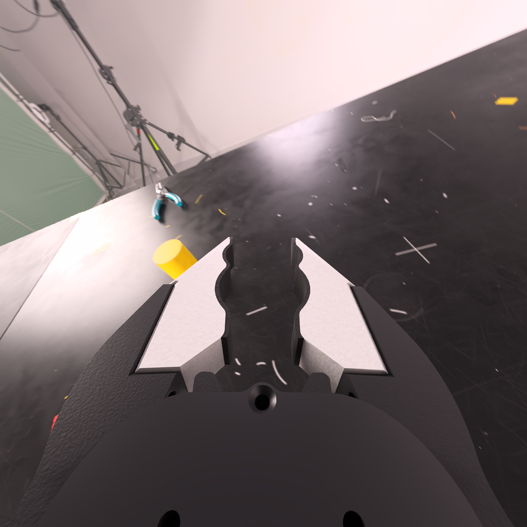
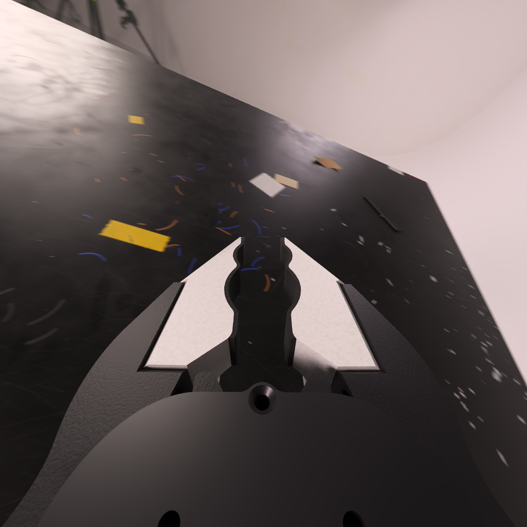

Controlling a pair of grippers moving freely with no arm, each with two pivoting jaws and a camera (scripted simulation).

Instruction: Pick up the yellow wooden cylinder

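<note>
The yellow wooden cylinder (image 1: 174,258) stands on the dark tabletop (image 1: 370,228) in the left wrist view, just left of and beyond my left finger, which hides its lower right part. My left gripper (image 1: 262,241) is open and empty, pointing past the cylinder's right side. My right gripper (image 2: 262,239) is open and empty above the dark tabletop (image 2: 85,285); the cylinder does not show in the right wrist view.
Pliers with teal handles (image 1: 164,201) lie beyond the cylinder near the table's far edge. Tripod stands (image 1: 137,119) rise behind the table. Yellow tape patches (image 2: 134,235) and paper scraps (image 2: 266,184) lie flat on the table. The table's right edge (image 2: 467,271) is close.
</note>
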